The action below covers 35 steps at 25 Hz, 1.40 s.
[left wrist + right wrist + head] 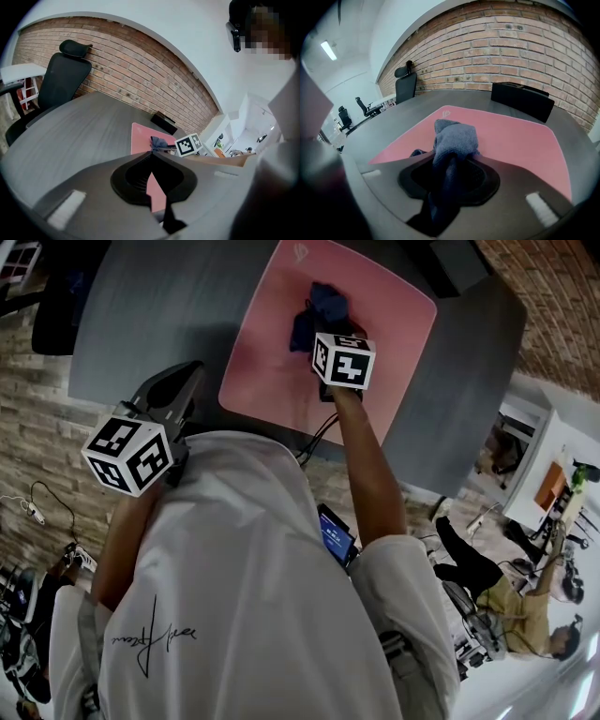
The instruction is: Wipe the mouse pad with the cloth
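A pink mouse pad (375,324) (511,136) (138,138) lies on the grey desk (169,306). A blue-grey cloth (319,310) (452,143) (159,143) is bunched in my right gripper (317,334) (450,161), which is shut on it over the middle of the pad. The cloth's lower end hangs between the jaws. My left gripper (173,395) (151,154) is held near the desk's front edge, left of the pad, its jaws shut with nothing between them.
A black box (520,101) (164,123) sits on the desk beyond the pad by the brick wall. A black office chair (61,79) stands at the desk's far left. Cables (319,432) hang off the front edge. A person (506,601) sits at the right.
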### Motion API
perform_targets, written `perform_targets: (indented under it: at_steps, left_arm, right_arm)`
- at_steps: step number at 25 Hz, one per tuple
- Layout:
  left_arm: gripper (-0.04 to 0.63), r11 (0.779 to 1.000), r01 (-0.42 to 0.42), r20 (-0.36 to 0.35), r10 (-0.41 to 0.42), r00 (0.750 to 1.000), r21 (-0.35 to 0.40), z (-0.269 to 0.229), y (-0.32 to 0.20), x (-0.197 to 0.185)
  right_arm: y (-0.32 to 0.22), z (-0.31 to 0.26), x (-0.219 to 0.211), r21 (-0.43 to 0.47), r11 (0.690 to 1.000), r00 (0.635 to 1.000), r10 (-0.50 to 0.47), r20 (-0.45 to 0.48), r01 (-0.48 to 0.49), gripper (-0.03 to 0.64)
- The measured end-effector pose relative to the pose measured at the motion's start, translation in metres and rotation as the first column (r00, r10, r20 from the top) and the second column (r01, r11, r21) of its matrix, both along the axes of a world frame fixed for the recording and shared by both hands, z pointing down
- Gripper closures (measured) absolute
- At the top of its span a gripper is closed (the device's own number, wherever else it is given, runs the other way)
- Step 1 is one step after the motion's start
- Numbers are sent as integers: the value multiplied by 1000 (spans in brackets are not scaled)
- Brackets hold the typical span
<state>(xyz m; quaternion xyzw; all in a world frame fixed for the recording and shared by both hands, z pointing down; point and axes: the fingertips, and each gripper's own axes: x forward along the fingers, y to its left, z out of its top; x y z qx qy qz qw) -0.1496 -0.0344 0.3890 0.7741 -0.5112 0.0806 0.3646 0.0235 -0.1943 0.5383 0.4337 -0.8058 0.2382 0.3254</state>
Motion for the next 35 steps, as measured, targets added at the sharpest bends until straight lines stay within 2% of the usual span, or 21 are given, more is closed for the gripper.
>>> perform_targets:
  at_steps: [35]
  left_arm:
    - [581,1000,-22,-5,22,1000,-20,6,-6,12]
  right_arm:
    - [-5,1,86,2,994,994,110,-11,-110,500]
